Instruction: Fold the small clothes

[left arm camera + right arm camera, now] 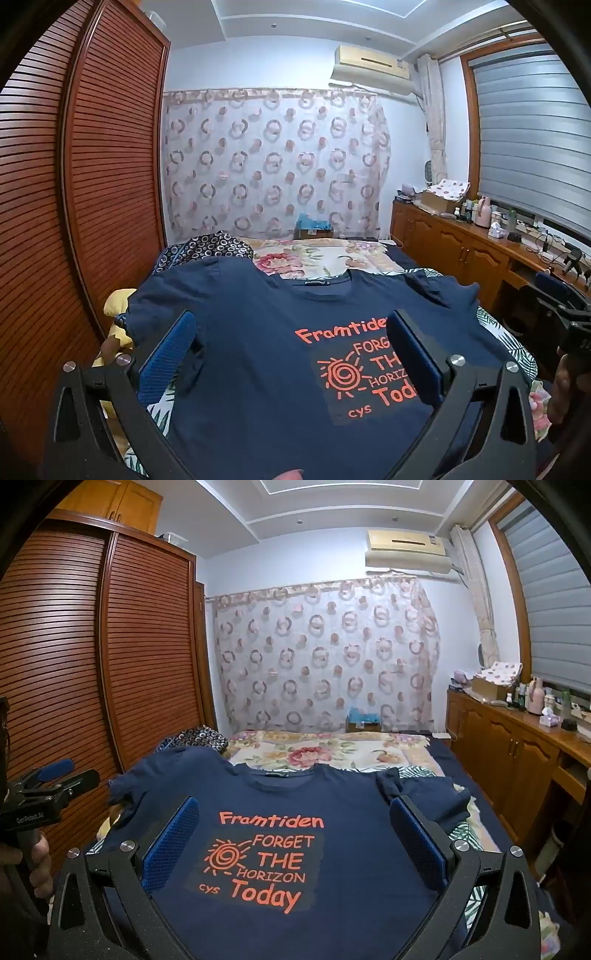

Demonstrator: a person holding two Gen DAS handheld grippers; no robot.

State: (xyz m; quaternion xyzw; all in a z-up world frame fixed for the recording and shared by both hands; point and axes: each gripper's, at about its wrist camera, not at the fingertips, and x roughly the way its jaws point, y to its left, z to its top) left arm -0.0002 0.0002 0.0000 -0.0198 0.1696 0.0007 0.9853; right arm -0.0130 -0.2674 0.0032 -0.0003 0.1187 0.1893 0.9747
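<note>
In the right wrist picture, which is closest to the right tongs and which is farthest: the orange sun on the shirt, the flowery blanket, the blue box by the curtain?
From the right tongs, nearest first:
1. Sun: printed on the shirt, right between the open tongs.
2. Blanket: on the bed, past the shirt's collar.
3. Box: at the bed's far end, against the curtain.

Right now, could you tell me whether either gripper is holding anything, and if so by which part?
Nothing is held. The left gripper and the right gripper are both open above the navy T-shirt, which lies flat on the bed.
</note>
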